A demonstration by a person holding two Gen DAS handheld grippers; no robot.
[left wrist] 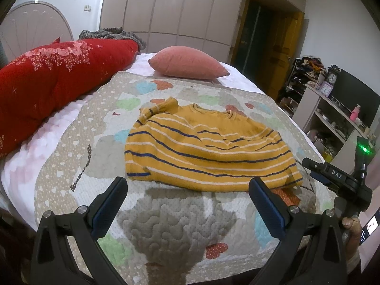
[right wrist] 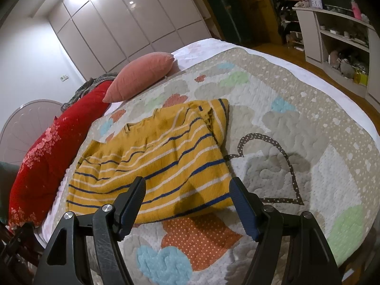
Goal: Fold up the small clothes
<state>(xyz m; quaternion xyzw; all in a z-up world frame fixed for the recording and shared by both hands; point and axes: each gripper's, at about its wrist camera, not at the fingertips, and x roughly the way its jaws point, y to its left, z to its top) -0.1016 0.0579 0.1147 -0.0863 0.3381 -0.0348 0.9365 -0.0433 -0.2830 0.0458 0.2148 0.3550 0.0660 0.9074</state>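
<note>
My left claw (left wrist: 187,197) hangs wide apart and empty over the quilt (left wrist: 166,225), its two tips just short of the near hem of the yellow striped sweater (left wrist: 204,147). My right claw (right wrist: 188,199) is just as wide and just as empty, its tips hovering at the hem's near edge, close to that side's corner

The sweater lies in the middle of the quilt, on the bed, neckline away from me and hem toward me. Both sides already look turned in over the body: one sleeve (left wrist: 161,109) is bunched up near the collar, and the other edge shows a doubled layer in the right wrist view. I judge the lengthwise folds done and the crosswise fold still to come

Next, as I read it, I need to bring each claw down on a hem corner, pinch through all the layers and carry the hem up toward the neckline. The knit is thick and soft, so a shallow bite could take only the top layer and drag the sleeves loose

The pink pillow (left wrist: 187,63) and red duvet (left wrist: 52,76) lie well apart from the work
</note>
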